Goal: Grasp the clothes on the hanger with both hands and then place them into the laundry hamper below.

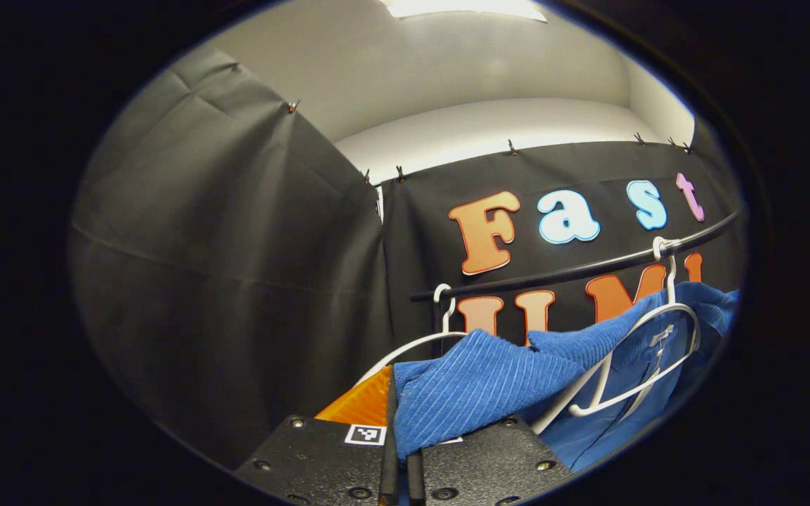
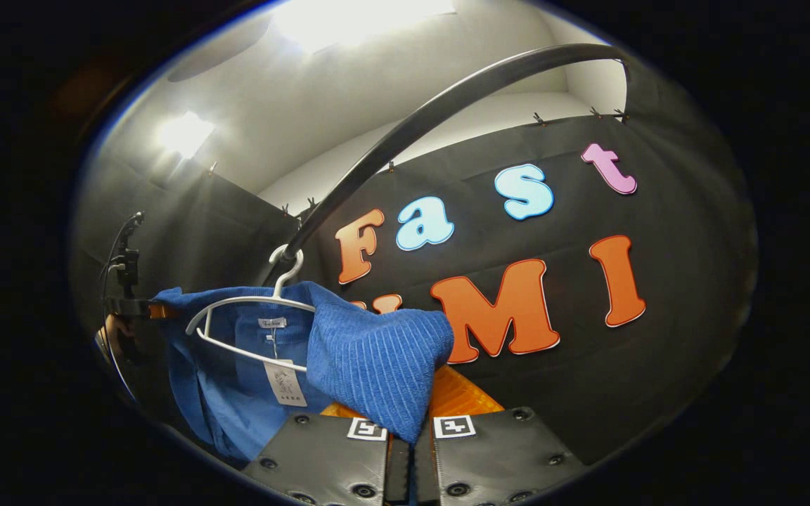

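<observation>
A blue ribbed sweater hangs on a white hanger hooked over a black rail. One shoulder of it is pulled off toward my left gripper, which is shut on a fold of the cloth. In the right gripper view the sweater droops from the same hanger, a paper tag dangling at the collar. My right gripper is shut on its near shoulder. The left gripper and the hand holding it show at the sweater's far side.
A second white hanger hangs on the rail left of the sweater. The rail arcs overhead in the right gripper view. Black cloth walls close in behind and to the left, under a white ceiling with bright lights.
</observation>
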`<action>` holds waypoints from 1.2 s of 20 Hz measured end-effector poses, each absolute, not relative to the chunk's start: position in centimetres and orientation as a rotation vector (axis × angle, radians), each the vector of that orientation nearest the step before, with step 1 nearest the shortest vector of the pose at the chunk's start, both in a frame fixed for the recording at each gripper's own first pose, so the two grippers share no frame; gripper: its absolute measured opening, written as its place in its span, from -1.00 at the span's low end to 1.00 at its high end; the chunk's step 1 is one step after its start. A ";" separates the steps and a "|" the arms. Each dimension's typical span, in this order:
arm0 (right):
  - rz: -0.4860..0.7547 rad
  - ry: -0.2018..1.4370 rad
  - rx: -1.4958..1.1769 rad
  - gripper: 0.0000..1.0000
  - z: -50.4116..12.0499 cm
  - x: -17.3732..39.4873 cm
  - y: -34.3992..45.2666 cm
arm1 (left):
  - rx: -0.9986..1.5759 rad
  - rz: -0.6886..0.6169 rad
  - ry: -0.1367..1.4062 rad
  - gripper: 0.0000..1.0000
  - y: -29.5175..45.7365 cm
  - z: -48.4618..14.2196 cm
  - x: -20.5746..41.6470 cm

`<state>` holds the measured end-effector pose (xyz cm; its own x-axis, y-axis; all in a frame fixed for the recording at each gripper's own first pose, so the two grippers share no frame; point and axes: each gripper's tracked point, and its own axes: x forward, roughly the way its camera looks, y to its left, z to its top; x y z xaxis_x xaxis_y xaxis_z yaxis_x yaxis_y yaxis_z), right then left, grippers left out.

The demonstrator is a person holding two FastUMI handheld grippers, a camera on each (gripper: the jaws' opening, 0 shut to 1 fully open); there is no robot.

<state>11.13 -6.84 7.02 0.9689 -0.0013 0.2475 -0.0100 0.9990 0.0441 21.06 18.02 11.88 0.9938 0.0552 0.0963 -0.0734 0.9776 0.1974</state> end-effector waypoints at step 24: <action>-0.126 -0.305 -0.021 -0.67 9.0 12.3 -7.8 | 0.031 -0.009 0.033 -0.87 17.5 -1.5 24.0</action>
